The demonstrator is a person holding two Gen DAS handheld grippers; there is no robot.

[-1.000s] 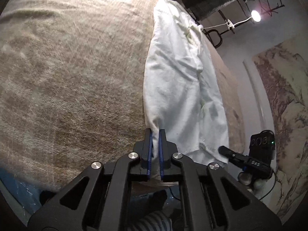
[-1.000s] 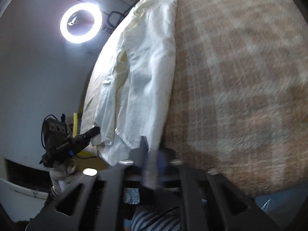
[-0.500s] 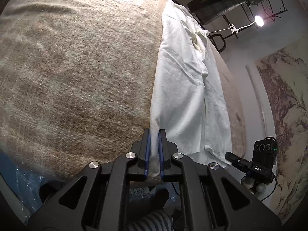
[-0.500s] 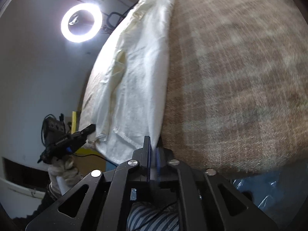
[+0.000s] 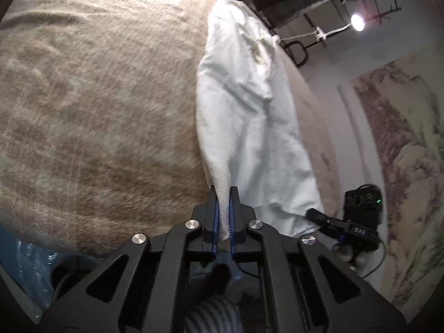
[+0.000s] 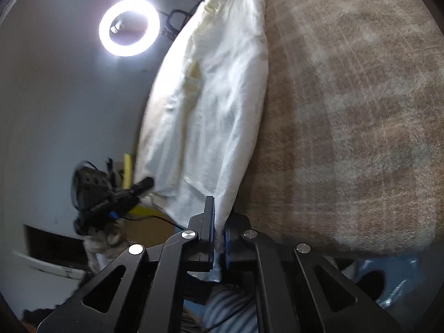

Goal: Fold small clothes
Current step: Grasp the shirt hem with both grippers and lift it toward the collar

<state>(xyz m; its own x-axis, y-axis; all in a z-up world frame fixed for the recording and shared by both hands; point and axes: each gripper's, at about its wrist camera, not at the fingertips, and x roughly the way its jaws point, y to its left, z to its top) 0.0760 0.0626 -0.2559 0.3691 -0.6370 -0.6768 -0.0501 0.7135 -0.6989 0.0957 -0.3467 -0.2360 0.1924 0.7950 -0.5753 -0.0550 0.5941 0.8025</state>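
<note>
Both claws angling downward over the near edge of the brown blanket [image 5: 97, 111], left claw [image 5: 222, 216] clenching white garment [image 5: 249, 127] corner, right claw [image 6: 219, 230] clenching the other corner.

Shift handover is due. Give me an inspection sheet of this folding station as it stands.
Surface: tan plaid blanket covers the work surface; it is rumpled.
Job's things: one white garment, lying lengthwise along the blanket, near end lifted off the edge.
Clutter: blue plastic sheeting below the blanket's near edge.
Grippers: left gripper shut on the garment's near corner; right gripper shut on the other near corner.
Cables: thin black cable running from the left gripper seen in the right wrist view.
Surroundings: lit ring light, small clip lamp, landscape wall hanging.
</note>
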